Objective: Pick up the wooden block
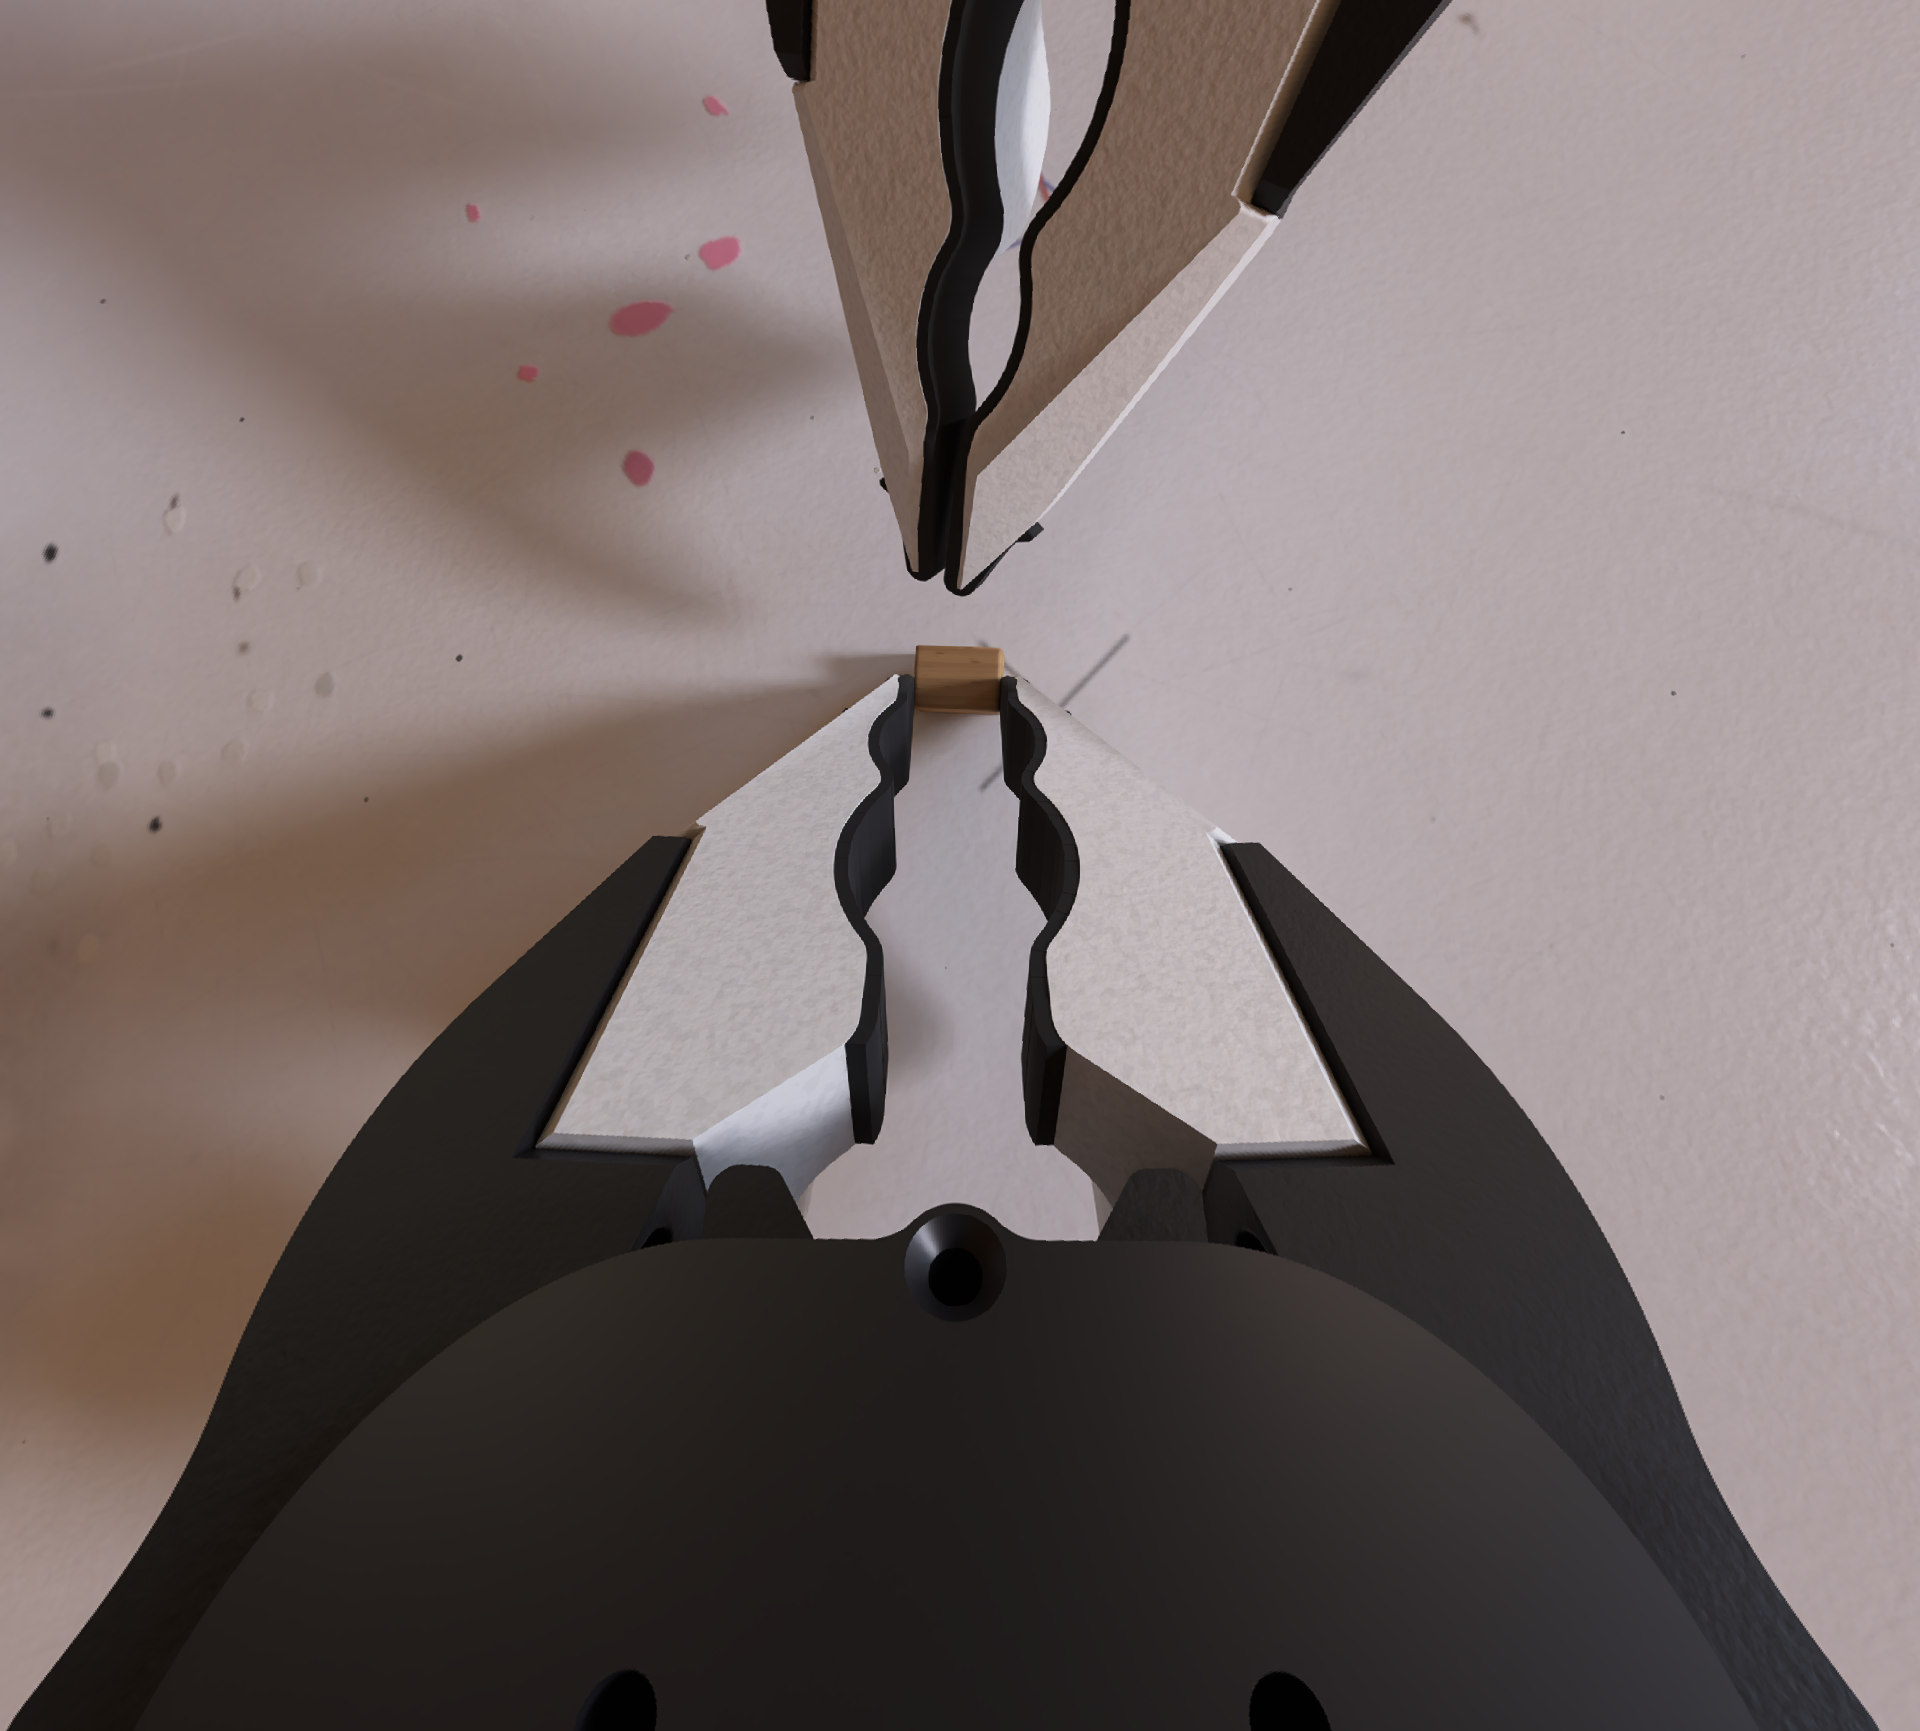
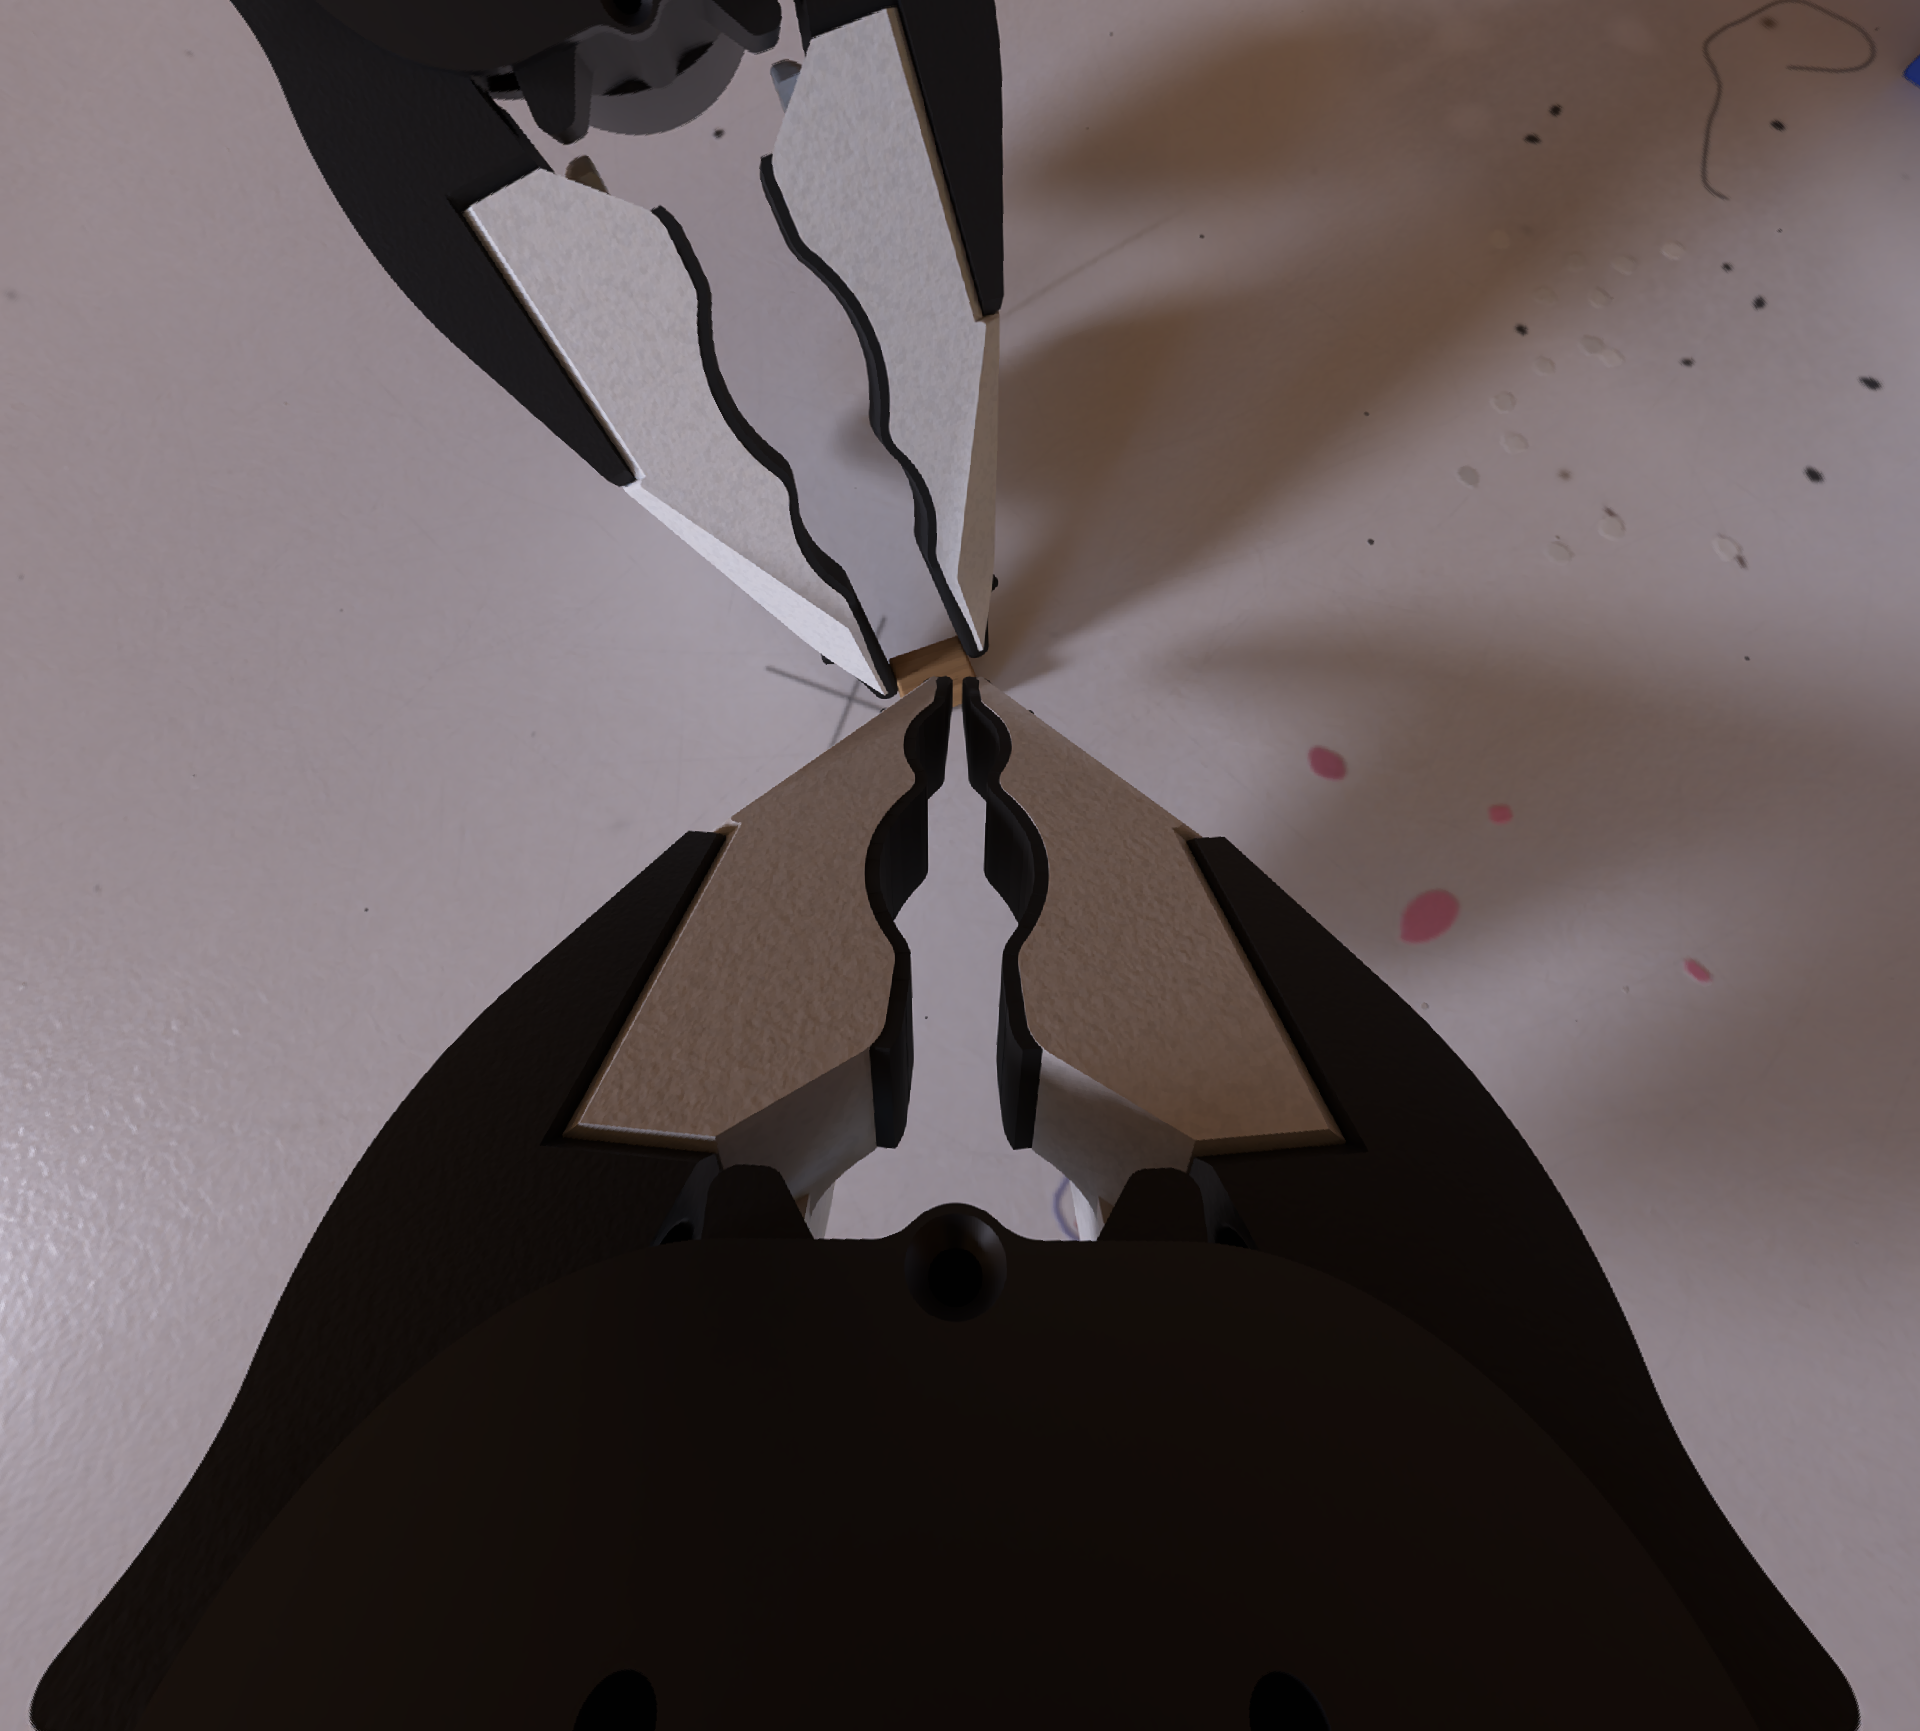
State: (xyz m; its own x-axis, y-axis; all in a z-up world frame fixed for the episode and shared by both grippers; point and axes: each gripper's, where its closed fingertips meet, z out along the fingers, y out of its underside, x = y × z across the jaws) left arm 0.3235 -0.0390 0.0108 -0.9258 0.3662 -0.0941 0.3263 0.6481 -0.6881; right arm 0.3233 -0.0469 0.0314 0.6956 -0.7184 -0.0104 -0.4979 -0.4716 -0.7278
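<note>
The wooden block (image 1: 958, 679) is a small tan cube on the pale table. My left gripper (image 1: 958, 696) is shut on it, with one fingertip against each side. I cannot tell whether the block is off the surface. My right gripper (image 1: 940, 578) comes in from the far side, shut and empty, with its tips just short of the block. In the right wrist view, my right gripper (image 2: 957, 694) has its jaws nearly touching. The block (image 2: 928, 669) shows just past its tips, between the fingers of the left gripper (image 2: 932, 658).
The pale table (image 1: 1558, 746) has pink paint spots (image 1: 639, 318) and black specks. Gripper shadows fall across it. A thin scribbled line (image 2: 1766, 71) and a sliver of something blue (image 2: 1912, 66) are at the right edge of the right wrist view.
</note>
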